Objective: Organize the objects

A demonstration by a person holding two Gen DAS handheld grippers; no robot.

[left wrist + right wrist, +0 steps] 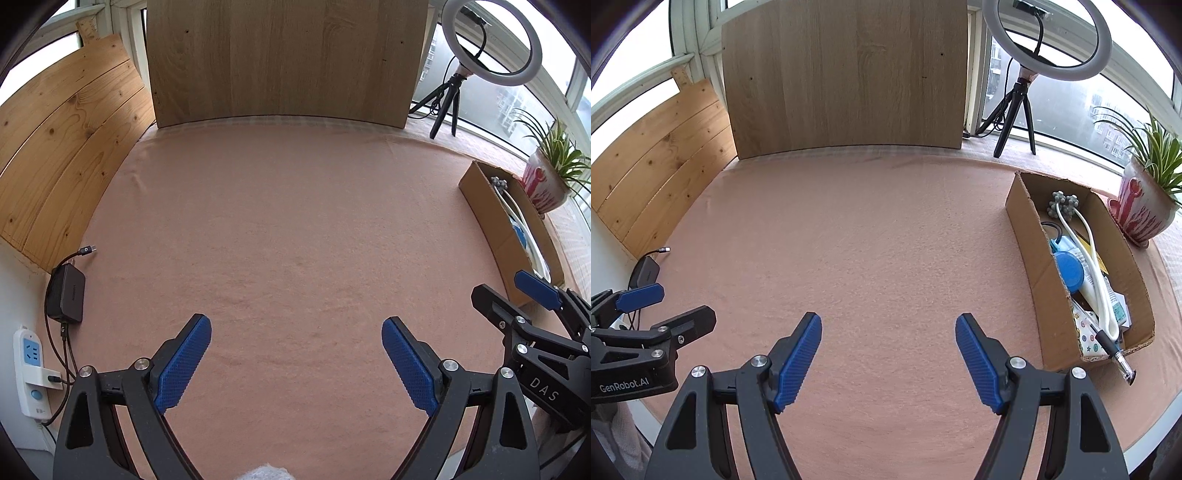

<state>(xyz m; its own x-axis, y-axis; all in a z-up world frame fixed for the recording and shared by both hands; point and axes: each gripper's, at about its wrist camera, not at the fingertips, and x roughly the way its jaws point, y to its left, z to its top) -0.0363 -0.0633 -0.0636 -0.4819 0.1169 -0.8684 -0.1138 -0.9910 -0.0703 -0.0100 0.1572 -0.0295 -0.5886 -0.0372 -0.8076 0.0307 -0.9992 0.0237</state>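
Above the pink felt-covered table (871, 240), I hold my left gripper (296, 363) and right gripper (888, 360) spread wide and empty, while the open brown cardboard box (1034, 236) at my right holds a white looped massager (1097, 266), blue round case (1069, 271) and black pen (1113, 350).

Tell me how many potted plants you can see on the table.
1. The potted plant stands at the table's far right edge, just beyond the cardboard box, by the window. Nothing else in either view looks like a plant, though the box could hide small things.
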